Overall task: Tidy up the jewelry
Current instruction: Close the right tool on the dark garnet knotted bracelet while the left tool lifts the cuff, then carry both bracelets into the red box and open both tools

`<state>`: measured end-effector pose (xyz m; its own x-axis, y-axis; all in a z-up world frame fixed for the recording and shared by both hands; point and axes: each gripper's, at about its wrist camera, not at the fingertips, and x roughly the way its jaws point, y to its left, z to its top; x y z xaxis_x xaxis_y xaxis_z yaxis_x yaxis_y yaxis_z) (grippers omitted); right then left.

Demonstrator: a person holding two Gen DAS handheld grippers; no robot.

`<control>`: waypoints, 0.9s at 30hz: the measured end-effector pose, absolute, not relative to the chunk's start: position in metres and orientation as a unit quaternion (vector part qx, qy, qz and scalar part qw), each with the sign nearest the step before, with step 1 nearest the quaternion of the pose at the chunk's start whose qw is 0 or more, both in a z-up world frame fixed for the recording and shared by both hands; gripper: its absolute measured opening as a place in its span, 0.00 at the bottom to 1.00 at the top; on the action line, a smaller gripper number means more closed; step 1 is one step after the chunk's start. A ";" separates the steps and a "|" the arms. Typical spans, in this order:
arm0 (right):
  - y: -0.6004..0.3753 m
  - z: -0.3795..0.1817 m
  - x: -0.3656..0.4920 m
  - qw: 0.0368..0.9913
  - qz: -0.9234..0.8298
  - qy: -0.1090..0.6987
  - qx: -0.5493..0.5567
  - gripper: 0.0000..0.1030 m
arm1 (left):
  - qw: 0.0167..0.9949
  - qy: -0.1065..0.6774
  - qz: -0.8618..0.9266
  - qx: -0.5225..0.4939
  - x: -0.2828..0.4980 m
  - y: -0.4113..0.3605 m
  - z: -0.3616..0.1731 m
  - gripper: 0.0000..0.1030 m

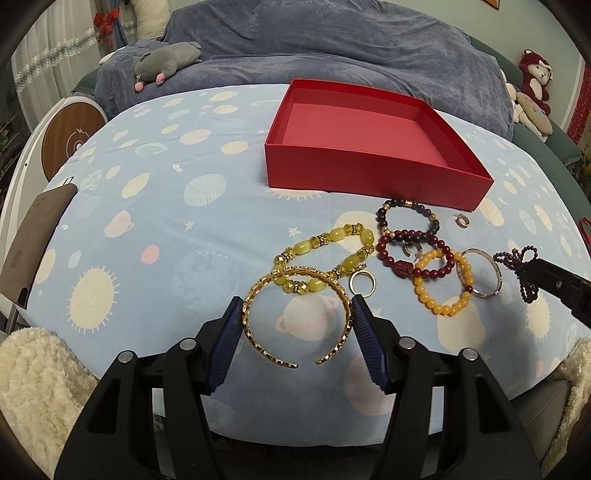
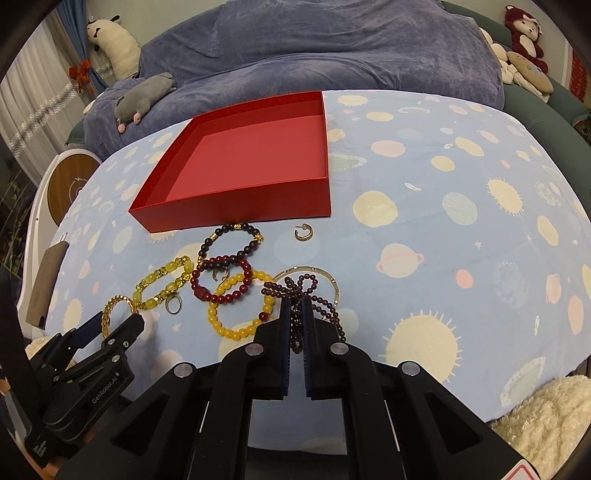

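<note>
An empty red box [image 1: 369, 168] [image 2: 236, 206] sits on the planet-print cloth. In front of it lie beaded bracelets: yellow-green [image 1: 325, 240], dark [image 1: 406, 206], red [image 1: 410, 267], orange [image 1: 443, 306], plus a silver bangle [image 1: 495, 273], a ring [image 1: 364, 284] and a small earring [image 2: 302, 232]. My left gripper [image 1: 297, 310] is closed on a gold cuff bangle [image 1: 258, 332], its pads touching both sides. My right gripper [image 2: 295, 308] is shut on a dark purple bead strand [image 2: 295, 291], whose loops spill out over the silver bangle [image 2: 334, 286].
A blue duvet with a grey plush toy [image 1: 166, 61] lies behind the box. Stuffed animals [image 2: 524, 33] sit at the far right. A round wooden-faced device [image 1: 70, 140] stands left of the table. Cream fleece [image 1: 33, 387] lies at the near corners.
</note>
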<state>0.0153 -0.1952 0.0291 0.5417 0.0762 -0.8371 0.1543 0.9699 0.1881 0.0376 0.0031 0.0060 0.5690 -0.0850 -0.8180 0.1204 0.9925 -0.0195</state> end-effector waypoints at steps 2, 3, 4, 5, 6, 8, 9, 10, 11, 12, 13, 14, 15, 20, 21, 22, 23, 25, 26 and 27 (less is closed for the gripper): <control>-0.195 0.032 0.012 0.870 -0.020 0.477 0.122 0.05 | 0.887 0.456 -0.061 0.020 0.037 0.002 0.012 0.55; -0.196 0.033 0.011 0.871 -0.018 0.476 0.124 0.05 | 0.888 0.454 -0.063 0.020 0.037 0.002 0.014 0.55; -0.196 0.035 0.011 0.871 -0.016 0.474 0.125 0.05 | 0.889 0.452 -0.065 0.020 0.038 0.002 0.018 0.55; -0.195 0.036 0.011 0.872 -0.014 0.473 0.125 0.05 | 0.890 0.452 -0.066 0.019 0.038 0.002 0.021 0.55; -0.195 0.038 0.012 0.873 -0.013 0.471 0.125 0.05 | 0.890 0.451 -0.068 0.017 0.040 0.002 0.024 0.55; -0.196 0.042 0.015 0.876 -0.010 0.466 0.126 0.05 | 0.891 0.447 -0.072 0.011 0.043 0.004 0.032 0.55; -0.196 0.044 0.018 0.876 -0.008 0.465 0.127 0.05 | 0.892 0.446 -0.073 0.012 0.046 0.004 0.036 0.55; -0.196 0.046 0.021 0.876 -0.006 0.464 0.127 0.05 | 0.893 0.444 -0.075 0.013 0.049 0.004 0.041 0.55; -0.197 0.048 0.025 0.877 -0.005 0.463 0.127 0.05 | 0.894 0.442 -0.078 0.014 0.053 0.004 0.045 0.55; -0.197 0.051 0.029 0.878 -0.002 0.462 0.126 0.05 | 0.895 0.439 -0.081 0.017 0.059 0.003 0.050 0.55; -0.198 0.053 0.035 0.879 0.001 0.460 0.127 0.05 | 0.897 0.434 -0.084 0.021 0.064 0.001 0.055 0.55; -0.199 0.056 0.042 0.880 0.004 0.458 0.126 0.05 | 0.899 0.429 -0.086 0.025 0.071 -0.001 0.060 0.55; -0.199 0.059 0.048 0.882 0.006 0.456 0.124 0.05 | 0.900 0.425 -0.089 0.029 0.079 -0.003 0.065 0.55; -0.205 0.074 0.099 0.886 0.022 0.446 0.124 0.05 | 0.903 0.415 -0.112 0.023 0.134 -0.017 0.088 0.55; -0.207 0.077 0.112 0.888 0.024 0.443 0.122 0.05 | 0.903 0.413 -0.115 0.020 0.147 -0.021 0.092 0.55; -0.208 0.080 0.125 0.889 0.025 0.440 0.120 0.05 | 0.904 0.410 -0.118 0.017 0.160 -0.024 0.095 0.55; -0.210 0.082 0.139 0.890 0.027 0.438 0.120 0.05 | 0.905 0.407 -0.123 0.017 0.173 -0.029 0.097 0.55; -0.215 0.085 0.166 0.891 0.031 0.435 0.128 0.05 | 0.907 0.402 -0.121 0.024 0.198 -0.038 0.099 0.55; -0.217 0.085 0.180 0.890 0.033 0.435 0.132 0.05 | 0.907 0.402 -0.124 0.024 0.212 -0.042 0.099 0.55; -0.219 0.084 0.194 0.889 0.034 0.436 0.135 0.05 | 0.907 0.403 -0.123 0.024 0.224 -0.045 0.097 0.55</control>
<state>0.1938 -0.2192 0.0841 0.6181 0.1778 -0.7658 0.0570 0.9614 0.2692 0.2244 -0.0448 0.0973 0.6452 -0.2034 -0.7364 0.2421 0.9687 -0.0554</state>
